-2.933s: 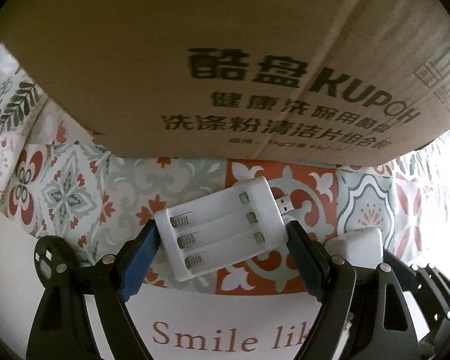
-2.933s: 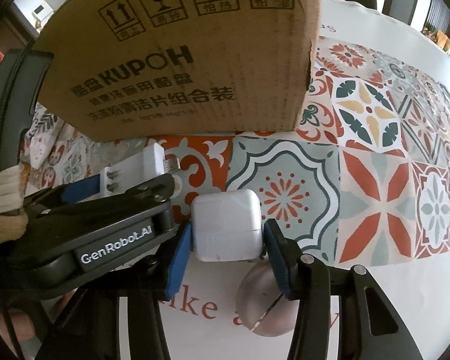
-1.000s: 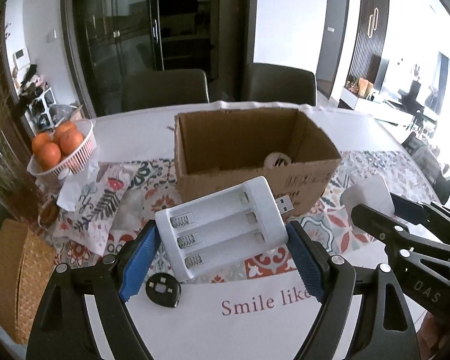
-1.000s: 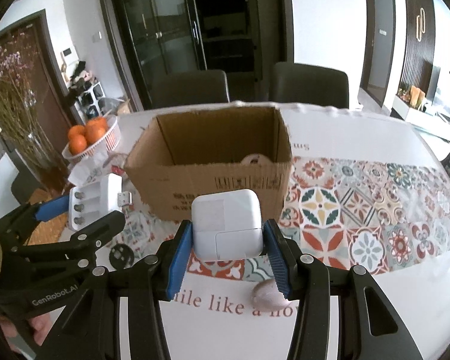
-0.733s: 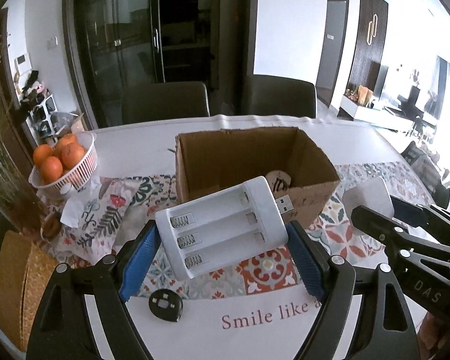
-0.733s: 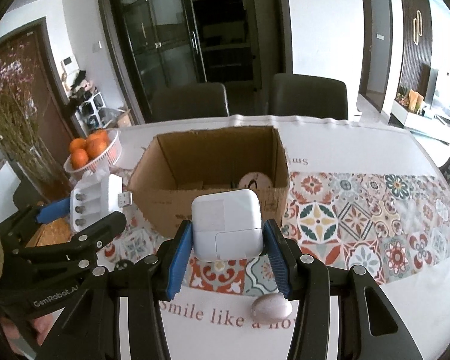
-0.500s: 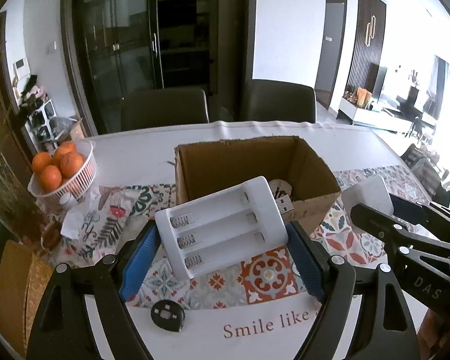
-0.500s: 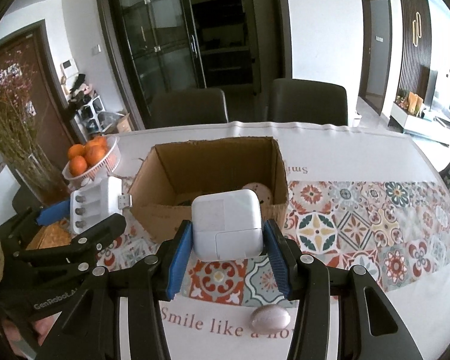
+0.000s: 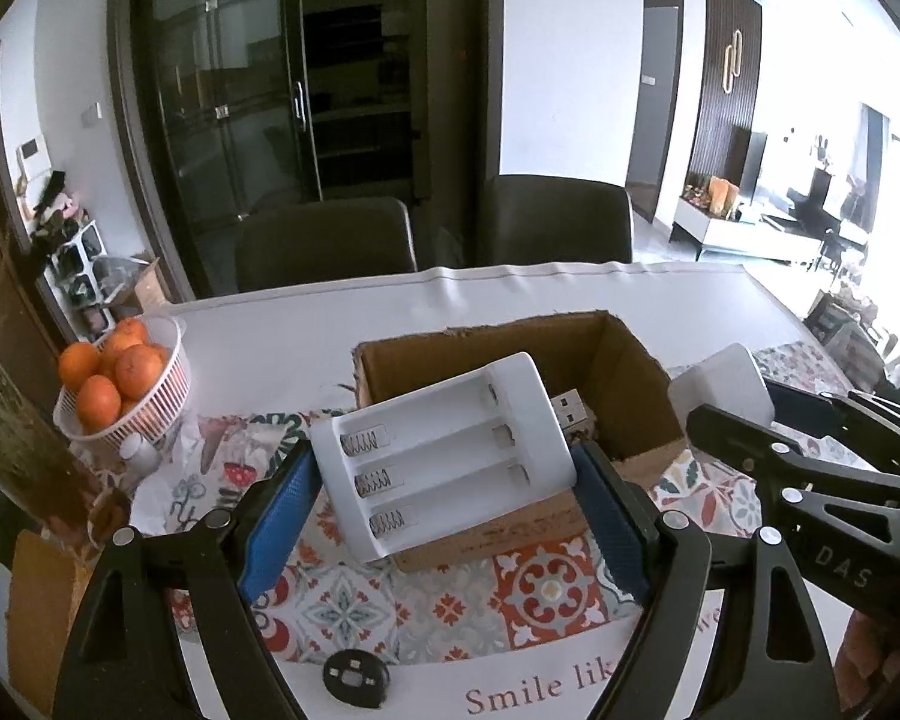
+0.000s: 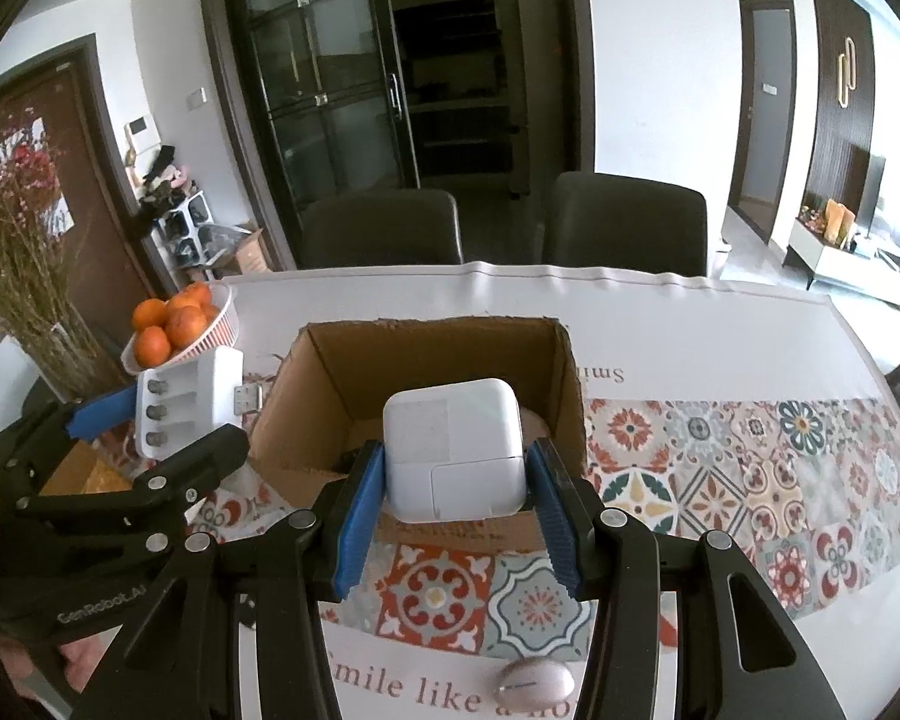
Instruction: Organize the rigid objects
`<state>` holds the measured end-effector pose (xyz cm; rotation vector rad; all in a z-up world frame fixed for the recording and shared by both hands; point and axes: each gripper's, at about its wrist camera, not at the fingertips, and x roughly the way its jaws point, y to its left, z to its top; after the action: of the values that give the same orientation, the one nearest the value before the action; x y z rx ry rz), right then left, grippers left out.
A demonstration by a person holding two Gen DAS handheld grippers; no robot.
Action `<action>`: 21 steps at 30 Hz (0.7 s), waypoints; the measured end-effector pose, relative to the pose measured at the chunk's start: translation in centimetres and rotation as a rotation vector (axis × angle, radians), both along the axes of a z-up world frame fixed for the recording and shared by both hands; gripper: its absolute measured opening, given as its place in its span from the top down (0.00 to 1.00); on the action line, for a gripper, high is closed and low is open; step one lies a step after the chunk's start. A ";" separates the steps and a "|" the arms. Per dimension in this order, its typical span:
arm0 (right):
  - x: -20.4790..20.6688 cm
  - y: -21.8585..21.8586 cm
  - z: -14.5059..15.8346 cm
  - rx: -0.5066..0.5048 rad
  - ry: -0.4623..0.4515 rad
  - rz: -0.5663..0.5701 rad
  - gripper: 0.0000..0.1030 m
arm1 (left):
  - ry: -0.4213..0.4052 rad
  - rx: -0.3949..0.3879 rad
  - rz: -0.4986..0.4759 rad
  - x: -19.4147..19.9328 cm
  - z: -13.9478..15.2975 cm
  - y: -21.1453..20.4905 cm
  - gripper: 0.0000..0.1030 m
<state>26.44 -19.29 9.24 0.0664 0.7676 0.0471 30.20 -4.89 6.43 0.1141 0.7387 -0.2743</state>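
Note:
My left gripper is shut on a white battery charger with three empty slots and a USB plug, held above the near wall of an open cardboard box. My right gripper is shut on a white square power adapter, also raised over the box's near edge. In the right wrist view the charger and left gripper show at the left. In the left wrist view the adapter shows at the right. Something pale lies inside the box, mostly hidden.
A white basket of oranges stands at the table's left. A black round disc and a pale oval object lie on the white cloth near the front. Two dark chairs stand behind the table. A patterned runner crosses it.
Both grippers have risen and moved toward the box with their objects; the box's open inside now shows more fully beneath them.

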 end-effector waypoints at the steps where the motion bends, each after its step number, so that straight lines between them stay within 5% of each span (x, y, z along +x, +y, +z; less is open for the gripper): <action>1: 0.4 0.0 0.1 0.000 0.002 0.002 0.52 | 0.000 -0.001 -0.003 0.3 0.0 0.0 0.18; 13: 4.2 0.7 0.0 -0.056 0.024 0.027 0.55 | 0.018 0.046 0.000 4.3 -1.1 -0.3 0.18; 21: 6.7 0.3 -1.1 -0.038 0.090 0.011 0.59 | 0.183 0.026 -0.013 8.1 -3.3 -1.6 0.18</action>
<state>33.09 -19.01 8.15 0.0280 0.8584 0.0401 38.34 -6.48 3.15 0.1195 0.9233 -0.2906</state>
